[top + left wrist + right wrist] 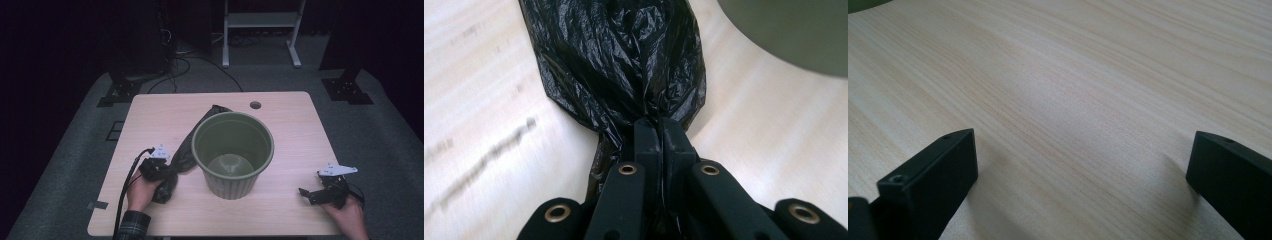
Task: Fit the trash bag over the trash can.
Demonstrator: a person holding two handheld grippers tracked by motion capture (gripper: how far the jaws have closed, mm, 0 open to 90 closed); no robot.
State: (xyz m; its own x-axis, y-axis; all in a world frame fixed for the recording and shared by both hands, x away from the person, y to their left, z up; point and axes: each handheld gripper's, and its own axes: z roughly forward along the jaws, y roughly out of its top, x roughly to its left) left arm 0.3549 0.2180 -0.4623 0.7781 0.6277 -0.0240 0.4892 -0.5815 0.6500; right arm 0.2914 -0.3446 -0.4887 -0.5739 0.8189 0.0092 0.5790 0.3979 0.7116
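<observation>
Black plastic bag (187,147) lay stretched across the pale wooden table (280,210), running from the upper middle of the high view down toward the lower left, and it pressed right along the left flank of the green ribbed bin (233,152). That bin stood upright at the centre of the frame, mouth open, and it blocked the straight line between the two hands. Beyond the table, at the top of the frame, a white metal stand (262,30) and a tangle of cables (175,65) sat on the dark floor; a small round hole (255,105) marked the tabletop near its far edge.

Down at lower left, the left gripper (167,177) had the bag's near end. In the left gripper view its jaws were clamped together on a bunched neck of the bag (624,60), the crinkled film fanning out above them toward the top of the frame, with the bin's rim (794,35) at upper right.

Over at lower right, well apart from bag and bin, the right gripper (312,192) rested by the table, jaws spread wide with bare wood (1073,100) between them.
</observation>
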